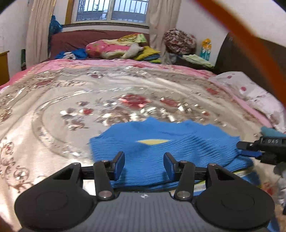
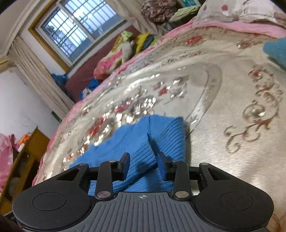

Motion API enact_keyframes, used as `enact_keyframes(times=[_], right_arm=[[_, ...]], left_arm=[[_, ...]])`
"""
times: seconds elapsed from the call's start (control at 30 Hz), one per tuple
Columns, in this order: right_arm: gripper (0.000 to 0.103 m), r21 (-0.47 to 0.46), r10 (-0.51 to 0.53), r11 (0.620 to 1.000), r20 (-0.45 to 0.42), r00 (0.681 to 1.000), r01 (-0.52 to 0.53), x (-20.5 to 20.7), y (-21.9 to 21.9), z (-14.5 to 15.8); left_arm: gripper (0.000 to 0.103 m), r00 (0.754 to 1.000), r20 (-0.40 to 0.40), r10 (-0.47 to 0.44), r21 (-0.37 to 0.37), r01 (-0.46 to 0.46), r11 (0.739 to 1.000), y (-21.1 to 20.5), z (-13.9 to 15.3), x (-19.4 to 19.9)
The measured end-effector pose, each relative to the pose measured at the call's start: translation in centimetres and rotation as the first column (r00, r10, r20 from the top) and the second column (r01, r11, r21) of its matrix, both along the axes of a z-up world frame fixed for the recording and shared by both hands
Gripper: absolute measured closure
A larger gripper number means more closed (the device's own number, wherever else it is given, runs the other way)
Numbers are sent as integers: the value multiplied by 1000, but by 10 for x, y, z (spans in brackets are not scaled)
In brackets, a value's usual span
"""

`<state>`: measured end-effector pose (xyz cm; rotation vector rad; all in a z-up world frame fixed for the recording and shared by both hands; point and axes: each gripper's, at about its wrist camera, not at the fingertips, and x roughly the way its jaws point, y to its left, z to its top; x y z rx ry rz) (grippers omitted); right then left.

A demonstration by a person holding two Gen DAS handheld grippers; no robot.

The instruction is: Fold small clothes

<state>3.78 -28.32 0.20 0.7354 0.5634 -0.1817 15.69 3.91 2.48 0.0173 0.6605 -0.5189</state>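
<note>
Bedspread (image 1: 53,107): satin-looking floral cover, probably slick under cloth.
Blue sweater (image 1: 160,148): lies flat on the bedspread's near side; soft, light ribbed knit, best pinched at hem or sleeve edge.
Left gripper (image 1: 143,165): fingers wide, empty, over the sweater.
Right gripper (image 2: 143,166): fingers wide, astride a folded sleeve.

Both wrist views low over bedspread (image 1: 53,110)

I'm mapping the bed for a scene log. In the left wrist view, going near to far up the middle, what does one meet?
left gripper → blue knit garment → floral bedspread → pink floral bundle → barred window
</note>
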Motion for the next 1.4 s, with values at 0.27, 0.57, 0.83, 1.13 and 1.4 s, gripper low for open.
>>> enact_keyframes(times=[0.27,0.57,0.83,1.13,1.4], right_arm=[[97,-34,53,998,11,999,-52,2,7,3],[100,-43,-4,999,-1,1000,4,-9,-6,7],[99,-107,10,994,-65,998,-17,-9,-1,10],[87,-264,-2,964,1,1000,2,-15,14,37],[82,-257,60,962,-110,992,-87,35,7,23]], left_arm=[[50,1000,-18,24,-16,-24,1000,14,-13,7],[50,996,-55,66,-4,-67,998,17,-25,15],[49,995,-73,66,22,-65,998,16,-26,18],[49,999,-23,35,3,-35,999,19,-12,8],[49,999,-38,23,52,-22,998,6,-22,20]])
